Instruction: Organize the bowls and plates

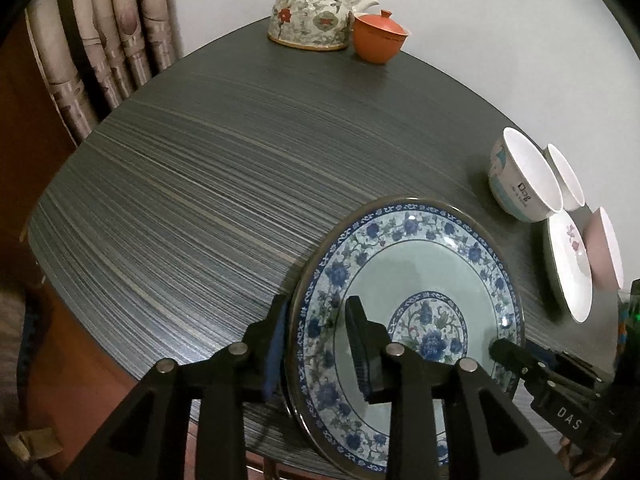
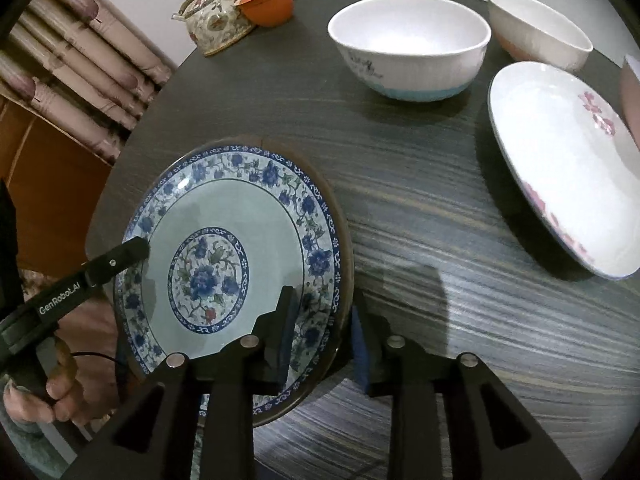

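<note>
Right wrist: blue-floral celadon plate [image 2: 224,216]

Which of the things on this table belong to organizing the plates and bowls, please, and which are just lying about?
Job: blue floral plate, white pink-flowered plate, blue-based bowl, pink-based bowl.
Lying about: teapot, orange lidded cup.

A patterned plate [image 2: 236,264] lies on the table's [image 2: 420,216] near edge. Two bowls [image 2: 408,48] and a second plate [image 2: 560,168] sit to its right. A teapot [image 2: 216,20] stands at the far edge.

Dark striped table [image 2: 420,208] bears blue floral plate [image 2: 224,240], bowls [image 2: 408,48], white plate [image 2: 560,160], teapot [image 1: 308,12].
</note>
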Tool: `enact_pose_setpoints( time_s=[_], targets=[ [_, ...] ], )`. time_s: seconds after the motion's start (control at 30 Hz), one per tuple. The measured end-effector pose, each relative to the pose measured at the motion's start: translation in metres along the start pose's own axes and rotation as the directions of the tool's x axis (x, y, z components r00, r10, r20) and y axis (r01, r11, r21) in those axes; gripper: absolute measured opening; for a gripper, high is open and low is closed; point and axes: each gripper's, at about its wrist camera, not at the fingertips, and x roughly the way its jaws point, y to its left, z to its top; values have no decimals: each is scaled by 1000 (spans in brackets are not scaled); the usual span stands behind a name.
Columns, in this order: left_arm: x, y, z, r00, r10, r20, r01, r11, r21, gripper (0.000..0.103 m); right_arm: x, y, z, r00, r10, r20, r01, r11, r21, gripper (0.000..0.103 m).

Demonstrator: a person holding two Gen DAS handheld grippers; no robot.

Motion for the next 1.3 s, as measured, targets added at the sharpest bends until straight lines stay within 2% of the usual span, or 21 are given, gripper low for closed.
enact_pose_setpoints(
  time_s=[0.2,0.43,0.6,0.77,0.93,1.17,1.3],
  targets=[
    [-1,-5,-1,999,31,12,-31,999,36,37,0,4,-2,1000,-27,14,27,1000,-11,31],
    [-6,-8,-2,997,57,46,-60,997,48,37,-3,11,-5,999,-26,25,26,999,-23,53],
    [-13,-14,-4,990,102,98,-110,991,76,39,-6,14,-4,999,-33,40,34,999,-18,57],
    [-20,-22,-8,983,120,140,-134,986,98,40,-13,7,-11,998,-30,59,29,999,19,57],
    [-24,-30,-11,977,131,170,-153,980,124,42,-29,1,-21,992,-44,120,39,998,50,57],
    [-28,-41,-17,966,148,214,-185,969,165,42,-54,-8,-40,969,-109,220,95,993,73,57],
    [-29,-47,-21,965,145,217,-187,964,187,42,-67,-19,-53,955,-144,258,122,987,100,57]
  ],
)
